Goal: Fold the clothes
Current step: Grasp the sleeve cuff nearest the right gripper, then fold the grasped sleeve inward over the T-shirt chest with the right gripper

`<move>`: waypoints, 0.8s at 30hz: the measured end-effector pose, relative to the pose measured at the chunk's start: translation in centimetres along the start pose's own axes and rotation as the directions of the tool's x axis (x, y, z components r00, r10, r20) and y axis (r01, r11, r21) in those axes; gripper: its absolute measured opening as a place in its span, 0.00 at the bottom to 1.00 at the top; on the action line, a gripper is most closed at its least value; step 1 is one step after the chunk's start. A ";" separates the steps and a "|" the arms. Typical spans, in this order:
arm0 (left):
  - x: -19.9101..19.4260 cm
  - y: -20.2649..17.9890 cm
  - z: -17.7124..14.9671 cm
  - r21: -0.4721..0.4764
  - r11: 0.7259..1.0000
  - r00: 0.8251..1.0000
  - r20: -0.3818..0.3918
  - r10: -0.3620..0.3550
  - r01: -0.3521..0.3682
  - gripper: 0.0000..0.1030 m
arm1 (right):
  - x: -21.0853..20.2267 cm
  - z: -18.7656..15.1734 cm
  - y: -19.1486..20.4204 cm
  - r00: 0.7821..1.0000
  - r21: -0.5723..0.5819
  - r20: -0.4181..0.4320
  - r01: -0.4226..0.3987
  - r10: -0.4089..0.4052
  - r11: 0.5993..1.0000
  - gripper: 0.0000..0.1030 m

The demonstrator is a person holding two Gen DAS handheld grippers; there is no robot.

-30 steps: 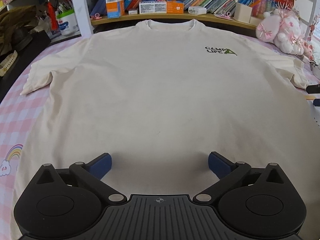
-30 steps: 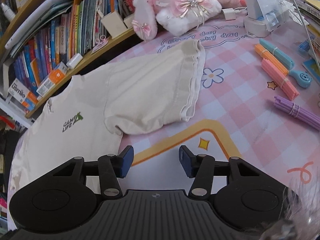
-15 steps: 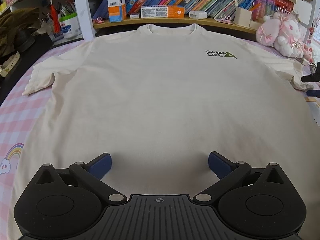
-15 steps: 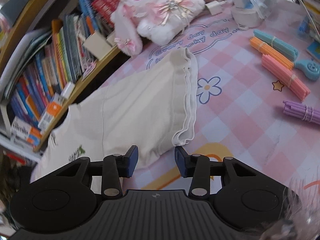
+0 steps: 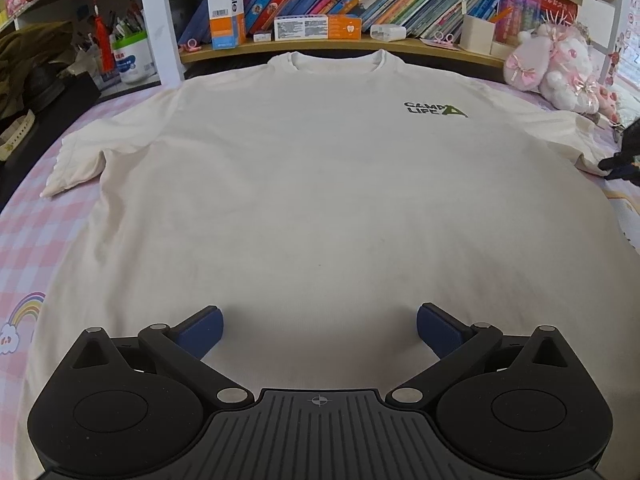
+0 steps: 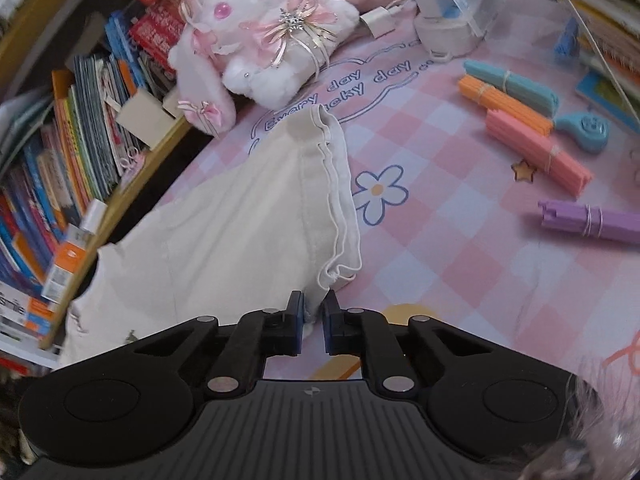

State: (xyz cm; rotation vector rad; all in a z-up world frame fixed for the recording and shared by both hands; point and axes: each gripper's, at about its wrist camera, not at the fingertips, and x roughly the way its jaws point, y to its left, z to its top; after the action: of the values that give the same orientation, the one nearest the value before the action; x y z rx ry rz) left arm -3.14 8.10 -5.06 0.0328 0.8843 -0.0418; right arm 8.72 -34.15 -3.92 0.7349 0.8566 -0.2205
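Shirt (image 5: 312,184) flat on the worktop (image 6: 460,248), collar far. Right gripper (image 6: 311,316) fingers narrow on the sleeve (image 6: 320,208) corner; left gripper (image 5: 320,326) wide. We judge a secure pinch precedes lifting inward.

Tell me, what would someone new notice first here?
A big cream T-shirt lies spread flat on the pink checked cloth, filling the left view. The right tool is nearly closed around the sleeve's corner. Behind the sleeve, by the bookshelf, sits a fluffy white-and-pink bunny plush.
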 end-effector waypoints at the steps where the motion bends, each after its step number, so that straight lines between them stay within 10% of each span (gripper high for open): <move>1: 0.0 0.0 0.0 0.003 1.000 1.000 0.001 -0.002 0.002 1.00 | 0.1 0.1 0.3 1.000 -0.013 0.007 0.009 -0.008 1.000 0.08; 11: -0.2 0.3 -0.4 0.028 0.999 1.000 0.013 -0.025 0.025 1.00 | 0.0 0.4 10.1 0.992 -0.400 0.119 0.013 0.038 0.916 0.08; 19: -0.4 0.4 -0.7 0.039 0.999 0.999 0.021 -0.035 0.035 1.00 | 1.2 -5.9 14.7 0.989 -0.722 -0.082 -0.143 0.122 0.677 0.10; 22: -0.4 0.4 -0.8 0.038 0.999 0.999 0.023 -0.035 0.034 1.00 | 1.8 -8.3 15.1 0.976 -0.774 -0.181 -0.216 0.119 0.595 0.41; 24: -0.4 0.4 -0.9 0.038 0.999 0.999 0.027 -0.035 0.034 1.00 | 2.1 -9.8 15.4 0.963 -0.800 -0.246 -0.266 0.111 0.538 0.44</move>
State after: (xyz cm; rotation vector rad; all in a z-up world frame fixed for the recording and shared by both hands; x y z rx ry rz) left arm -4.03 8.58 -5.30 0.0515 0.8568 -0.0906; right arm 11.16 -16.07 -2.07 -0.0774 0.9081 0.4555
